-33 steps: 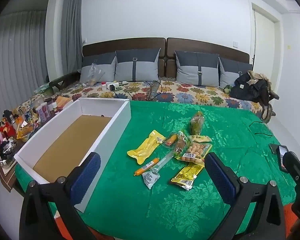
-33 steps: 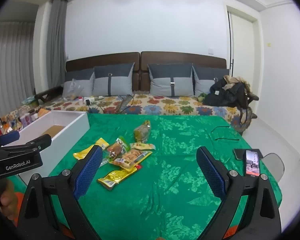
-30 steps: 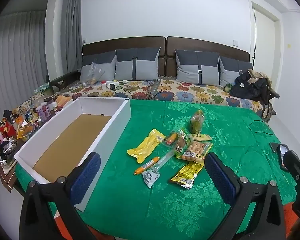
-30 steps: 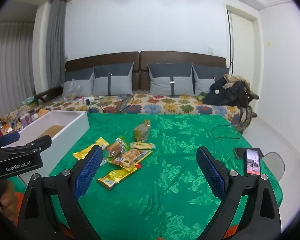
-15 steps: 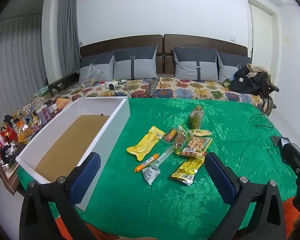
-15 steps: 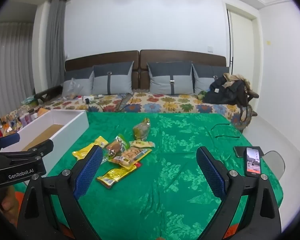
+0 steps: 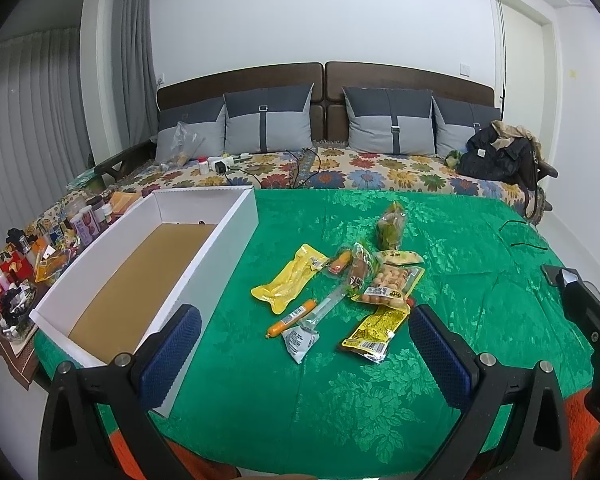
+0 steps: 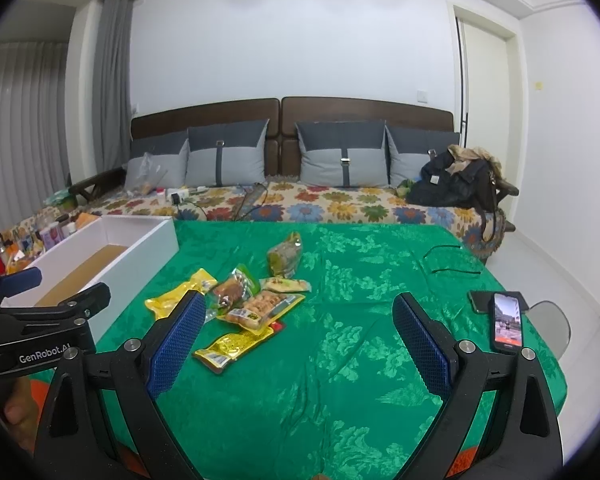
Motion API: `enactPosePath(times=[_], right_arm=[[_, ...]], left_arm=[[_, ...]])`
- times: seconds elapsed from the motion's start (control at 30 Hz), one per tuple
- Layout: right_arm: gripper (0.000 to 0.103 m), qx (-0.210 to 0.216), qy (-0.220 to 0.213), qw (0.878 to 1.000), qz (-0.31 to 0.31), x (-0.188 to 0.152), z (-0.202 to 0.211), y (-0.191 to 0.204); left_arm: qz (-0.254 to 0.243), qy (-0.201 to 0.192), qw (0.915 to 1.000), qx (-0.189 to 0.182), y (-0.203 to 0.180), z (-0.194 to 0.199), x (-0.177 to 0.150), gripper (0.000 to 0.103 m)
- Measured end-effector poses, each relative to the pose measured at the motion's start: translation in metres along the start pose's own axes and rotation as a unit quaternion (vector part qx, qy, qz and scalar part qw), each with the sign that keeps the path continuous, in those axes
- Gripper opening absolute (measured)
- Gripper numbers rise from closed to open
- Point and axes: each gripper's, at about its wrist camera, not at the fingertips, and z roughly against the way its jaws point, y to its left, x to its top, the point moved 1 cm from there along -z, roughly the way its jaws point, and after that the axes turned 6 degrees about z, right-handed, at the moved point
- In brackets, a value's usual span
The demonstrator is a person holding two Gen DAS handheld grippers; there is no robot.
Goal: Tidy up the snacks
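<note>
The left claw (image 7: 304, 348) is wide apart and holds nothing. It hangs over the near edge of the tabletop (image 7: 340, 400), which has a green cloth on it. The right claw (image 8: 298, 338) is wide apart too, with nothing in it.

The snacks sit in a little pile in the middle of the green cloth. In the left view, the pile is at 12 o'clock from the left claw. A yellow packet (image 7: 288, 283) lies at the 9 o'clock side of the pile. An orange sausage stick (image 7: 291, 318) lies just beside it, nearer the claw. A bag of round nuts (image 7: 388, 286) is in the middle, touching a gold packet (image 7: 374, 330) at its 6 o'clock. A green bag (image 7: 390, 228) stands at the far end, at 12 o'clock.

A big white box (image 7: 204, 264) with a brown floor sits at 9 o'clock from the pile. No snacks show inside it.

A phone (image 8: 507, 322) with a lit screen lies at 3 o'clock on the cloth.
</note>
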Motion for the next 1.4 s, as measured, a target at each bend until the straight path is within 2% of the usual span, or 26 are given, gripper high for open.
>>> enactPosePath(times=[0.2, 0.8, 0.93, 1.0, 1.07, 1.17, 1.3, 1.4], right_arm=[[0.096, 0.002, 0.005, 1.000, 0.001, -0.011, -0.009, 0.004], [0.096, 0.003, 0.011, 1.000, -0.002, -0.015, -0.014, 0.002], [0.096, 0.002, 0.016, 1.000, 0.001, -0.019, -0.018, 0.003], [0.096, 0.001, 0.022, 1.000, 0.008, -0.025, -0.025, 0.005], [0.096, -0.003, 0.043, 0.999, 0.019, -0.038, -0.039, 0.006], [0.096, -0.004, 0.105, 0.994, 0.021, -0.069, -0.067, 0.004], [0.096, 0.014, 0.185, 0.983, 0.005, -0.113, -0.095, -0.003], [0.096, 0.033, 0.221, 0.975, -0.005, -0.127, -0.110, -0.003]], left_arm=[[-0.001, 0.008, 1.0000, -0.001, -0.002, -0.004, -0.003, 0.103], [-0.002, 0.025, 0.9997, 0.000, -0.003, -0.014, -0.006, 0.103], [-0.009, 0.032, 0.9994, 0.002, -0.002, -0.024, -0.012, 0.103], [-0.017, 0.052, 0.9985, 0.009, 0.000, -0.041, -0.022, 0.103], [-0.017, 0.091, 0.9954, 0.024, 0.007, -0.066, -0.039, 0.103], [-0.009, 0.147, 0.9883, 0.040, 0.025, -0.104, -0.073, 0.103], [-0.006, 0.177, 0.9825, 0.056, 0.043, -0.132, -0.106, 0.103], [0.003, 0.202, 0.9779, 0.055, 0.051, -0.152, -0.121, 0.103]])
